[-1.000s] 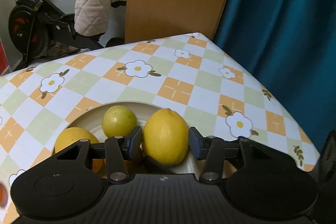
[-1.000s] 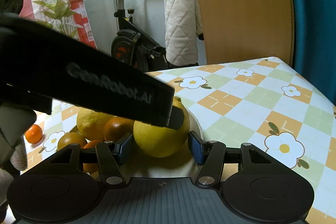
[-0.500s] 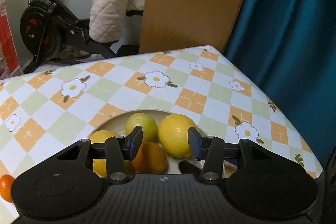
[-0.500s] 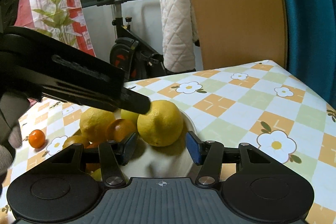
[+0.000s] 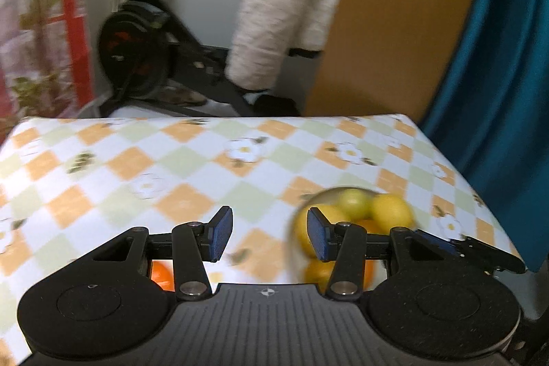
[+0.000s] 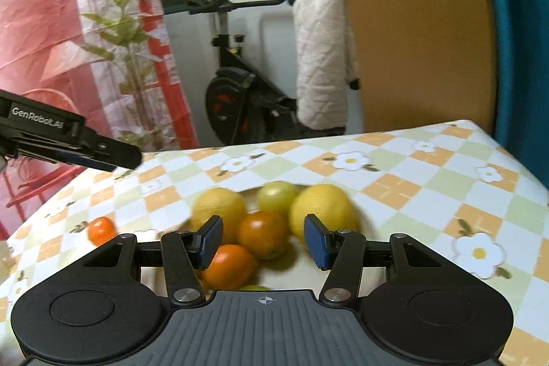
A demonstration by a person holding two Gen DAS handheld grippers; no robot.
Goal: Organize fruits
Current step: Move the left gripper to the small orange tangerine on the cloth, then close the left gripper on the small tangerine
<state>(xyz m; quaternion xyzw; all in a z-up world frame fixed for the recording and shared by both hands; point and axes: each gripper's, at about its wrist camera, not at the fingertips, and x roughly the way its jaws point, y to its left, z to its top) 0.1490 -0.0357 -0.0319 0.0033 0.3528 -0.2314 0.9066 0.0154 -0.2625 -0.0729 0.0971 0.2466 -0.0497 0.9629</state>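
Left wrist view: the left gripper [image 5: 264, 237] hangs with jaws parted and empty over the tablecloth [image 5: 192, 180]; the plate [image 5: 295, 222] of fruit sits just right.

Right wrist view: the right gripper [image 6: 262, 240] is parted too, empty, above the plate's oranges [image 6: 262, 234] and lemons [image 6: 322, 211] — firm, round, likely to roll, so grip across the middle. One small orange [image 6: 101, 230] lies apart.

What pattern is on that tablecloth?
The tablecloth has orange, pale green and white diamonds with white daisies; the right wrist view shows it best.
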